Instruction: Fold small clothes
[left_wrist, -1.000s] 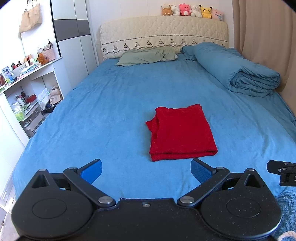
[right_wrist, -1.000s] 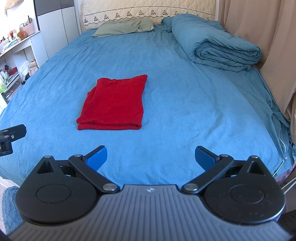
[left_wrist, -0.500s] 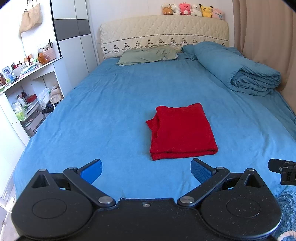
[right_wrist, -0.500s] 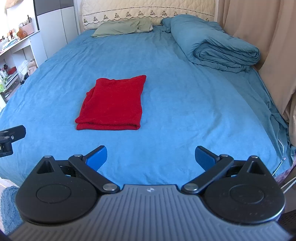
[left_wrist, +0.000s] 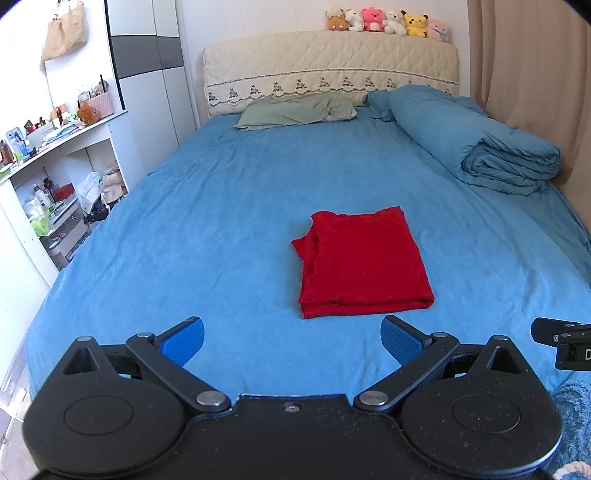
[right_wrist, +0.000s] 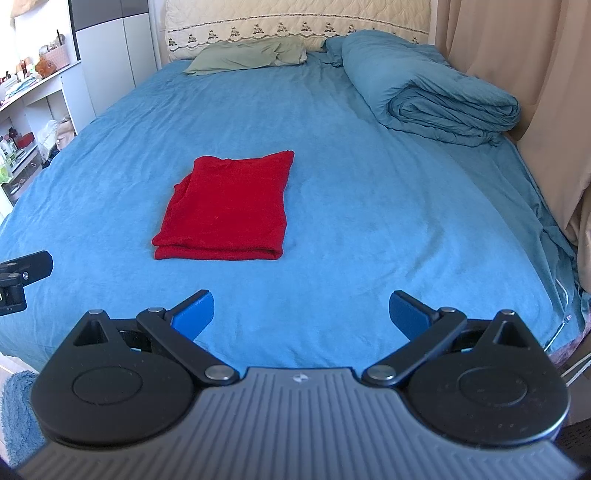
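I see the blue bed (left_wrist: 221, 206), a green pillow (left_wrist: 295, 110), a rolled duvet (left_wrist: 480, 147), plush toys (left_wrist: 384, 22) atop the headboard (left_wrist: 332, 66), shelves (left_wrist: 55, 177) beside it.

Folded garment (left_wrist: 364, 264) lies mid-bed (left_wrist: 221, 221), duvet (left_wrist: 476, 144) behind right.

Both wrist views look from the foot of the bed (left_wrist: 221, 206) toward the headboard (left_wrist: 332, 70) at 12 o'clock, held well back. They share the red garment (left_wrist: 364, 262), lying at 1 o'clock in the left view and 11 o'clock in the right.
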